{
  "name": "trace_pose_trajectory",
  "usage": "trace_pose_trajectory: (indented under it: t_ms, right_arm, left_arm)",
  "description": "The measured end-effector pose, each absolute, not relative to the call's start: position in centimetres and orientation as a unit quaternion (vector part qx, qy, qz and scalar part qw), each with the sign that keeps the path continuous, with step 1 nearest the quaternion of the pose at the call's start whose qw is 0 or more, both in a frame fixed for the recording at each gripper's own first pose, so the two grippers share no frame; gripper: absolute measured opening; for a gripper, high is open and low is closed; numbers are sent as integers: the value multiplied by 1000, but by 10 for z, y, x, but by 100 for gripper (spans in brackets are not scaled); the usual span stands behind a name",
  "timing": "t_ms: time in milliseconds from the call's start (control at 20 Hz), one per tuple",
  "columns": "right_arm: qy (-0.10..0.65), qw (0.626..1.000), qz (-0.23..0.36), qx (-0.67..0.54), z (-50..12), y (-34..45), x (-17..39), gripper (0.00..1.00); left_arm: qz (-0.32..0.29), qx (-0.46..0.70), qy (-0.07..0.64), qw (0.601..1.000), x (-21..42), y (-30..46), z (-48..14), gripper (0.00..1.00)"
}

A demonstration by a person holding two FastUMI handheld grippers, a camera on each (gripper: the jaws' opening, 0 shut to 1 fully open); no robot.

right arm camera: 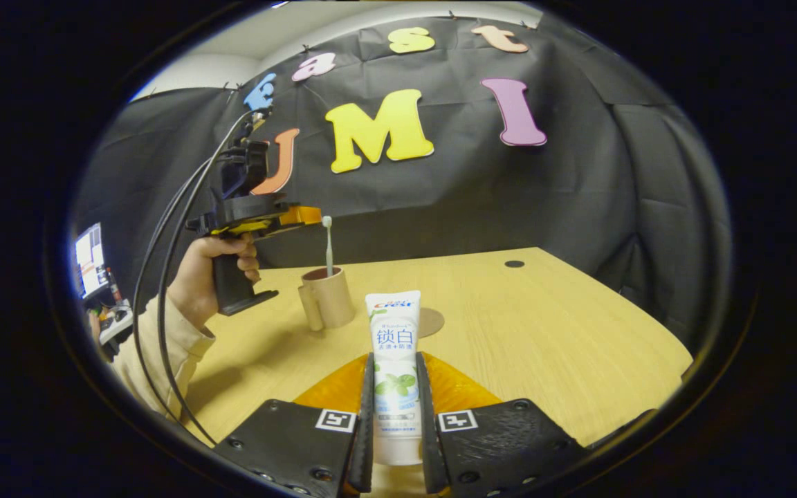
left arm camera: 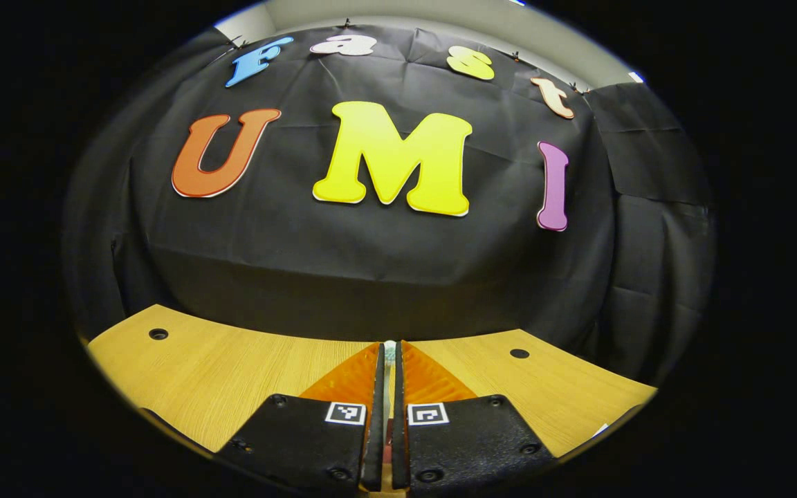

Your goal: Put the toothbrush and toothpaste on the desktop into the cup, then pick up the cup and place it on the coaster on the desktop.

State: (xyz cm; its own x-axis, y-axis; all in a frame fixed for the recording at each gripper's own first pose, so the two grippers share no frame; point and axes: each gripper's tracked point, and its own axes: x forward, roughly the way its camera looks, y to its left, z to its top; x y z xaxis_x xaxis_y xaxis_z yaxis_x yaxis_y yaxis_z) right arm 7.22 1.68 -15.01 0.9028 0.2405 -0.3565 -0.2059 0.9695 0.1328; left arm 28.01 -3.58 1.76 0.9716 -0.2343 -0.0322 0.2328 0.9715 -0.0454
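Toothpaste (right arm camera: 394, 366) is clamped upright in the right claw (right arm camera: 396, 415). Toothbrush (right arm camera: 328, 245) is pinched by the left claw (left arm camera: 389, 415), its lower end inside the cup (right arm camera: 328, 297) beside the coaster (right arm camera: 430, 321) mid-bench (right arm camera: 551, 332).

Counter (right arm camera: 551, 332): pale wood-grain surface, smooth with a low sheen. Cup (right arm camera: 328, 299): matt, cardboard-like brown wall. Toothpaste (right arm camera: 394, 360): glossy plastic tube with printed face. Coaster (right arm camera: 430, 321): flat matt brown disc. Toothbrush (right arm camera: 328, 245): slim, smooth pale plastic handle. Booth wall: creased matt black cloth
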Motion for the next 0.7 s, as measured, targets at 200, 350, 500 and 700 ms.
trace_pose_trajectory:
  t_ms: [200, 350, 500, 700]
  right_arm:
    - [179, 977, 113, 33, -141, 24, 76, 29]
    - [163, 980, 113, 20, -128, 33, 88, 28]
    - [152, 980, 123, 33, -107, 49, 107, 28]
    - [130, 978, 150, 67, -64, 83, 145, 28]
  left_arm:
    - [-134, -26, 25, 990, 267, -35, 15, 41]
    - [-119, -15, 25, 992, 259, -26, 10, 69]
    - [-103, -3, 36, 994, 248, -13, 6, 75]
    - [-93, 3, 39, 995, 223, 4, 13, 76]
